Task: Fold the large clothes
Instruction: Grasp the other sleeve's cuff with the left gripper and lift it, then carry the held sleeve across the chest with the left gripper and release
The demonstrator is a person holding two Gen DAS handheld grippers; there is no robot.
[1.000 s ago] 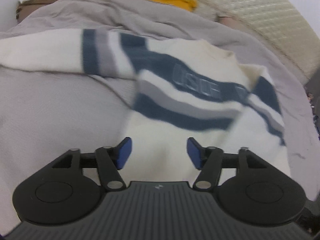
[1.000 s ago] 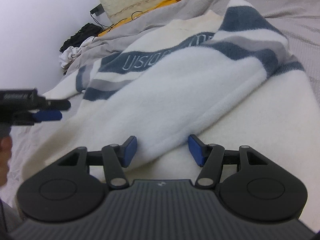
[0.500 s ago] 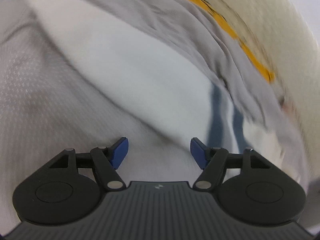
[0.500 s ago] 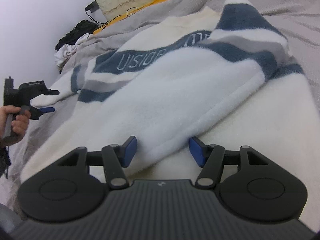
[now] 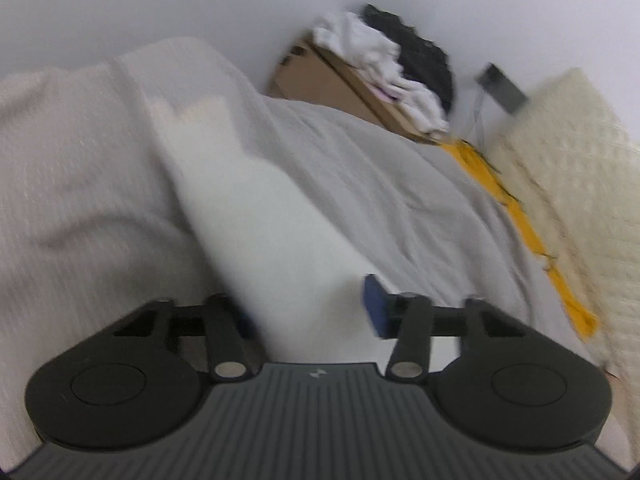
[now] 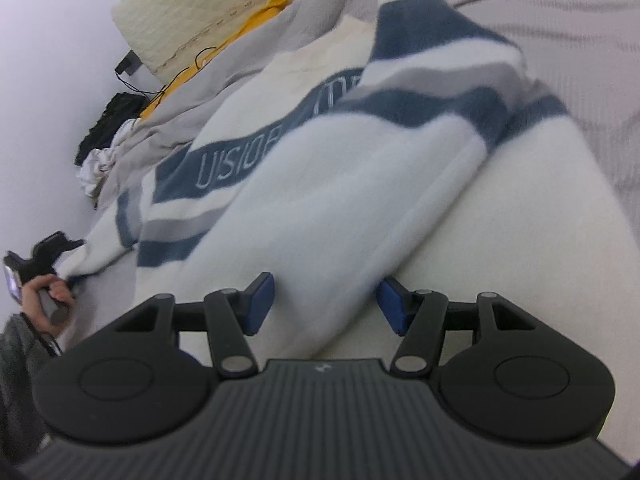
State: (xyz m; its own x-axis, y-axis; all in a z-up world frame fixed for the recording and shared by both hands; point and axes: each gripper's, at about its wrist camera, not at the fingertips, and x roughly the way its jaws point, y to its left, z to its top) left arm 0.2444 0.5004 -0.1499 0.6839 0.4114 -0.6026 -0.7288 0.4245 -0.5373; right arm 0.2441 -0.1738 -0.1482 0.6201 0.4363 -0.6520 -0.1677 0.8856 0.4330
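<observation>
Sweater first: a large cream fleece pullover with navy and grey chest stripes and pale lettering on the navy band, lying spread across a pale grey textured bedspread. One striped sleeve is folded over the sweater's chest, and its white lower part runs down between the blue fingers of the right gripper. That right claw stands spread, a pad at each side of the folded sleeve; whether the pads press the cloth I cannot tell.

At the sweater's far left end, its other white sleeve stretches flat over the bedspread, cuff pointing away. The left gripper sits over this sleeve with the cloth between its jaws. Its jaws have just been closing; the right blue pad lies at the sleeve's edge, while the left pad is mostly hidden under the fabric, so a firm pinch cannot be confirmed in this blurred view. From the right wrist view the same tool shows small beside the sleeve end, held in a person's hand with a grey cuff.

Beyond the sweater's collar lie a yellow cloth strip and a cream quilted headboard pad. Past the sleeve cuff stands a brown cardboard box heaped with white and black clothes against a white wall.
</observation>
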